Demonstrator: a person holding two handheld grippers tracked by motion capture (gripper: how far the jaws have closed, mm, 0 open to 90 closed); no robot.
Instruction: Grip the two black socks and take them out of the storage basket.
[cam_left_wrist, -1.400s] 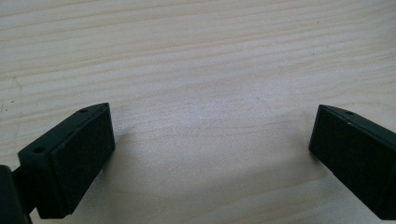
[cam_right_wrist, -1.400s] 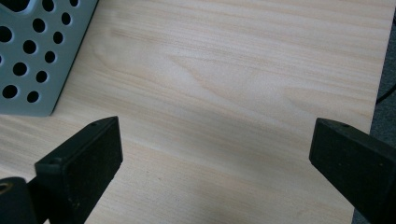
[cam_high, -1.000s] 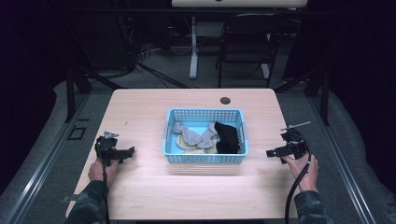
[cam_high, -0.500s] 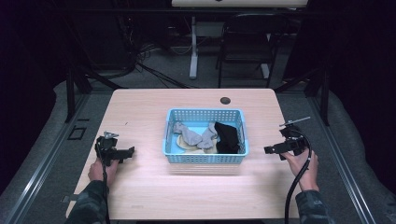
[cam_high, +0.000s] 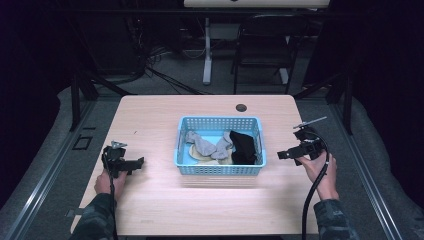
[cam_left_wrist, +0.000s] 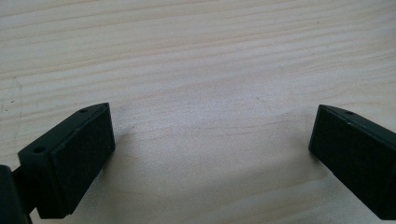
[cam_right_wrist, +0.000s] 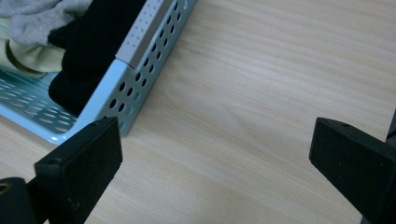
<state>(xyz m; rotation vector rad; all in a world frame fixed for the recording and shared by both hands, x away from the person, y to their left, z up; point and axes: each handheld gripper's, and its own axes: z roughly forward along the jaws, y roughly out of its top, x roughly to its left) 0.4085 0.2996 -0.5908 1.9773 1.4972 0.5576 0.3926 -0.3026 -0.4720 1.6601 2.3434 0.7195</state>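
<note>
A light blue perforated basket (cam_high: 187, 169) stands mid-table in the high view. Inside lie grey socks (cam_high: 206, 145), a pale yellowish piece (cam_high: 201, 156) and a black garment (cam_high: 243, 147). My left gripper (cam_high: 138, 162) rests low at the table's left, open, with bare wood between its jaws (cam_left_wrist: 210, 154). My right gripper (cam_high: 281, 155) hovers just right of the basket, open and empty (cam_right_wrist: 215, 163). In the right gripper view the basket's corner (cam_right_wrist: 122, 81) sits at the upper left with the black garment (cam_right_wrist: 93, 37) and a grey sock (cam_right_wrist: 42, 21) in it.
The light wooden table (cam_high: 150, 120) has a dark round cable hole (cam_high: 241, 107) behind the basket. A black cable (cam_high: 312, 195) trails from the right gripper along the forearm. Dark floor, a chair and desk legs lie beyond the far edge.
My right gripper has lifted a little and moved left toward the basket. The left gripper has stayed in place.
</note>
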